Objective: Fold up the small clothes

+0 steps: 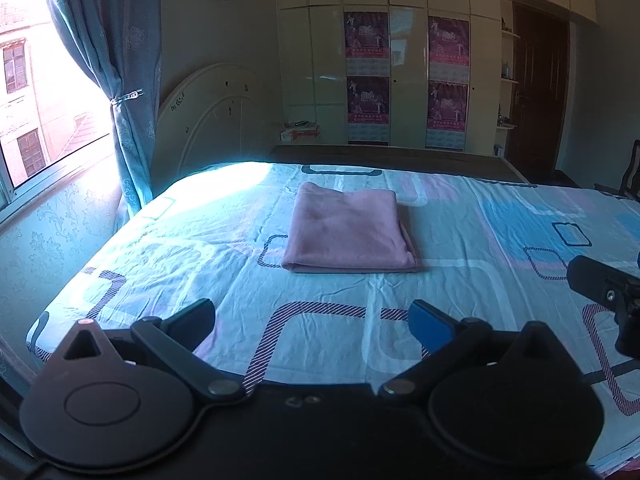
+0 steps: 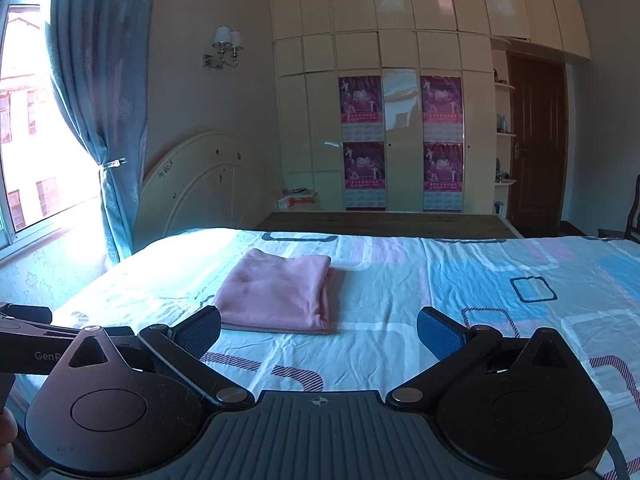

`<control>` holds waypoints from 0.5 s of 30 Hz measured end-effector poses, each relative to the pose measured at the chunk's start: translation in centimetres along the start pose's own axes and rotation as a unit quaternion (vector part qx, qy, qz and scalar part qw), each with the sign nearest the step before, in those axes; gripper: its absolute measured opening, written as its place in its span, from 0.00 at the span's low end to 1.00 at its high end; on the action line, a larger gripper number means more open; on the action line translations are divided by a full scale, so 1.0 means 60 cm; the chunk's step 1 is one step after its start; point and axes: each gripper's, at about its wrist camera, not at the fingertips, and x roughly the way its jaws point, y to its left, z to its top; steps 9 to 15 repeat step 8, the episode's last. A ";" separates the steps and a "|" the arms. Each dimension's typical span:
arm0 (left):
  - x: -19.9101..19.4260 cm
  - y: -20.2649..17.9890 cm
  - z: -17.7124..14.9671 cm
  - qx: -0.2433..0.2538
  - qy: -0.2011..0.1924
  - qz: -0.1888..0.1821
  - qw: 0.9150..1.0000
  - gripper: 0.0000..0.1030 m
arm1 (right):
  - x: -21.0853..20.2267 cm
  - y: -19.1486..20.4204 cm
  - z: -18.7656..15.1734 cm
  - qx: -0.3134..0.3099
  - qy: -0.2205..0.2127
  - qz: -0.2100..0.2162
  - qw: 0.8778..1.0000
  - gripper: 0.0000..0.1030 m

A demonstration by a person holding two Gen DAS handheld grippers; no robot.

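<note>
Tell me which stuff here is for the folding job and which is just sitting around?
For the job:
pink folded cloth
patterned bed sheet it lies on
left gripper, open
right gripper, open

Just around:
blue curtain
purple posters on wardrobe
boxes behind bed
wall lamp
brown door

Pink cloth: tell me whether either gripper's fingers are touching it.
No, the folded pink cloth lies alone on the bed sheet, beyond both open grippers.

Sunlit window point(image 1: 36, 120), blue curtain point(image 1: 116, 80), cream wardrobe point(image 2: 400, 80)
</note>
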 end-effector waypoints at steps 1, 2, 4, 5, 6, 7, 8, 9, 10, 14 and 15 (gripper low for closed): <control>0.001 0.000 -0.001 0.002 -0.001 -0.008 1.000 0.99 | 0.000 0.000 -0.001 0.000 0.000 0.000 1.000 1.00; 0.001 0.001 -0.002 0.003 -0.005 -0.016 1.000 0.99 | 0.001 0.000 -0.001 0.001 0.001 0.000 1.000 1.00; 0.000 0.001 -0.003 -0.001 -0.018 -0.021 1.000 0.98 | 0.003 -0.002 -0.001 0.002 0.003 -0.001 1.000 1.00; 0.001 0.000 -0.002 -0.001 -0.021 -0.022 1.000 0.98 | 0.005 -0.001 0.000 0.002 0.003 -0.002 1.000 1.00; 0.005 0.000 0.000 -0.002 -0.019 -0.022 1.000 0.98 | 0.006 -0.003 0.000 0.002 0.004 -0.004 1.000 1.00; 0.010 0.001 0.002 -0.005 -0.013 -0.025 1.000 0.99 | 0.009 -0.004 -0.001 0.003 0.006 -0.005 1.000 1.00; 0.017 0.003 0.004 -0.008 -0.006 -0.028 1.000 0.99 | 0.012 -0.006 -0.001 0.004 0.008 -0.006 1.000 1.00; 0.017 0.003 0.004 -0.008 -0.006 -0.028 1.000 0.99 | 0.012 -0.006 -0.001 0.004 0.008 -0.006 1.000 1.00; 0.017 0.003 0.004 -0.008 -0.006 -0.028 1.000 0.99 | 0.012 -0.006 -0.001 0.004 0.008 -0.006 1.000 1.00; 0.017 0.003 0.004 -0.008 -0.006 -0.028 1.000 0.99 | 0.012 -0.006 -0.001 0.004 0.008 -0.006 1.000 1.00; 0.017 0.003 0.004 -0.008 -0.006 -0.028 1.000 0.99 | 0.012 -0.006 -0.001 0.004 0.008 -0.006 1.000 1.00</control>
